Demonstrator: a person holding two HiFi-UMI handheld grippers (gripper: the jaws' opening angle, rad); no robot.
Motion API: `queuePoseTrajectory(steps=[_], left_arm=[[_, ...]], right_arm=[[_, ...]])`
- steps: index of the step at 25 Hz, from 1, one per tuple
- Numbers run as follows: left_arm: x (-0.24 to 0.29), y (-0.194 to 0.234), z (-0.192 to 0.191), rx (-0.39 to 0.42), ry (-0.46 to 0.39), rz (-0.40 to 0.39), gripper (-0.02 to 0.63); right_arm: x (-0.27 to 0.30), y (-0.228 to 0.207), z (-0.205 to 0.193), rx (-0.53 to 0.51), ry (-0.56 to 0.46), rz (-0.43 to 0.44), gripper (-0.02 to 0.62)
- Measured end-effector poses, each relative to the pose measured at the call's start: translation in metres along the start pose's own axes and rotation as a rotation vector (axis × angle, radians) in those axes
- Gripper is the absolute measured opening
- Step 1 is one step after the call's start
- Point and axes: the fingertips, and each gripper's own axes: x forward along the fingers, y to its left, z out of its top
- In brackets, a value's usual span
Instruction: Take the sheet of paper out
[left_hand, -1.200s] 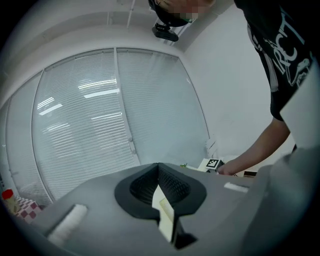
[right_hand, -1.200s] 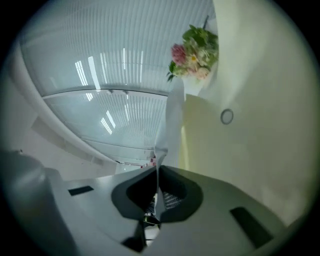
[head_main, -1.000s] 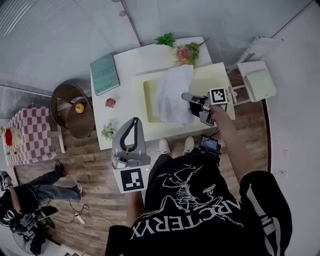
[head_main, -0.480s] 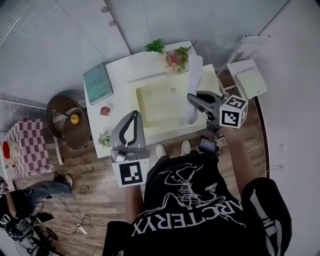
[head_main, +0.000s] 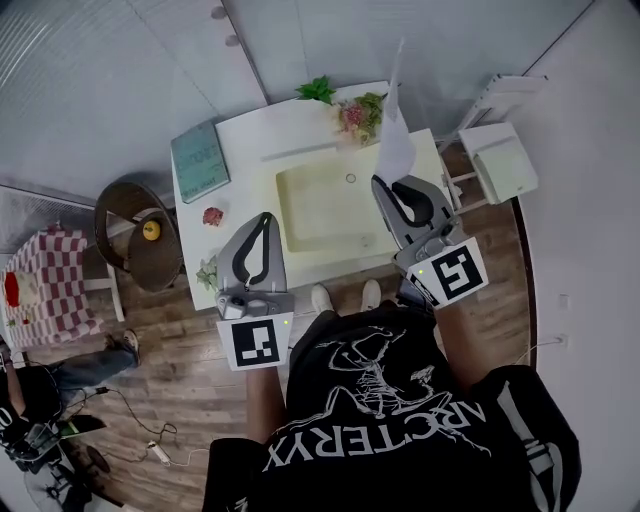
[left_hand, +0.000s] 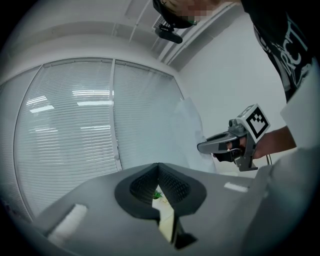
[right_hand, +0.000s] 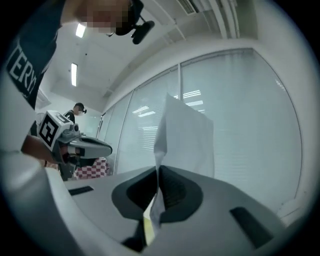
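The white sheet of paper stands upright in the air over the table's far right, clear of the pale yellow folder that lies flat on the white table. My right gripper is shut on the sheet's lower edge. In the right gripper view the sheet of paper rises from between the pressed pads. My left gripper hovers at the table's near edge, left of the folder, jaws together with nothing in them; in its own view the left gripper looks toward the right gripper and the sheet.
A green book lies at the table's left; plants and flowers stand at the back. A wicker seat holding a yellow fruit is left of the table, a white chair right. A person crouches bottom left.
My right gripper has risen and rolled, lifting the sheet off the yellow folder until it stands upright in the air. The left gripper has drifted slightly up.
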Motion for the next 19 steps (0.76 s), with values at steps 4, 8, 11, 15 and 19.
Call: queuePoseTrajectory(steps=[4, 8, 11, 15, 19], left_arm=[[-0.0021, 0.0005, 0.0002, -0.020, -0.012, 0.005, 0.012], [-0.0022, 0.0029, -0.0022, -0.014, -0.003, 0.010, 0.012], [-0.0021, 0.0031, -0.0022, -0.016, 0.000, 0.013, 0.012], [-0.0010, 0.0007, -0.0014, -0.011, 0.006, 0.007, 0.011], [0.0039, 0.0015, -0.0027, -0.020, 0.009, 0.010, 0.012]], right_arm=[[0.0002, 0.0055, 0.0022, -0.037, -0.014, -0.024, 0.012], [0.0019, 0.0054, 0.0030, -0.054, -0.024, -0.031, 0.012], [0.0023, 0.0070, 0.0037, -0.087, -0.022, -0.024, 0.012], [0.0016, 0.0074, 0.0004, -0.064, -0.010, -0.019, 0.012], [0.0039, 0.0043, -0.0004, -0.072, -0.005, -0.013, 0.012]])
